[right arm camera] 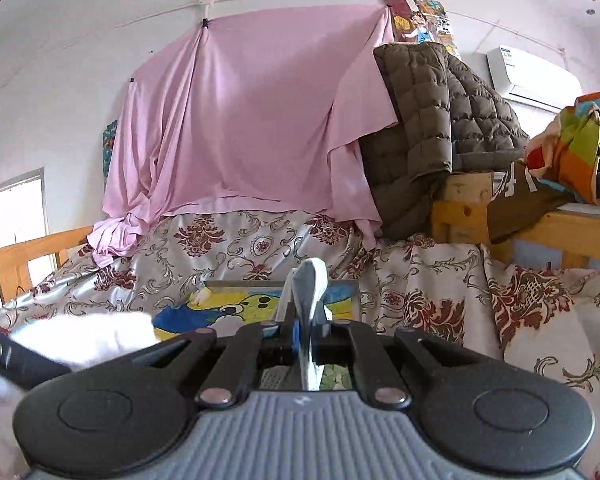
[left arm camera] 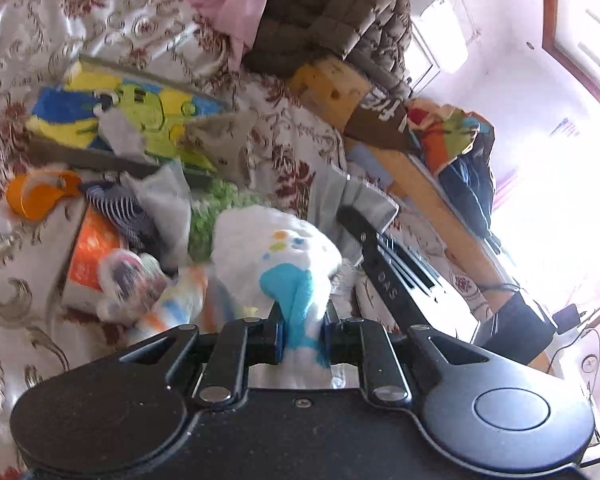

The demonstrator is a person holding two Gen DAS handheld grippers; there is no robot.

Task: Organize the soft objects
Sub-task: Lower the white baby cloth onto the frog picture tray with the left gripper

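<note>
The white soft item with blue patch and coloured dots [left arm camera: 278,256] is clamped between the jaws of the left hand-held gripper [left arm camera: 303,330], carried above the bed and clear of the heap below it. A thin grey-and-white cloth piece [right arm camera: 309,300] is pinched edge-on in the right hand-held gripper [right arm camera: 309,336], whose jaws are clenched nearly together on it; it stands upright ahead of the camera. Judgement: the step in hand is the carry stage, with 2 soft items lifted and neither yet placed. Beneath the left item lies the unsorted pile [left arm camera: 140,248]: a striped dark cloth, an orange-and-white packet and a crumpled printed bundle, with an orange cup [left arm camera: 36,196] just beside it. Further out sits a flat picture panel in yellow, green and blue [left arm camera: 128,116] on the floral bedspread [left arm camera: 40,320]. The next move calls for choosing a drop point on bare bedspread, lowering each item separately, then releasing. Blur obscures finer detail of the pile.
</note>
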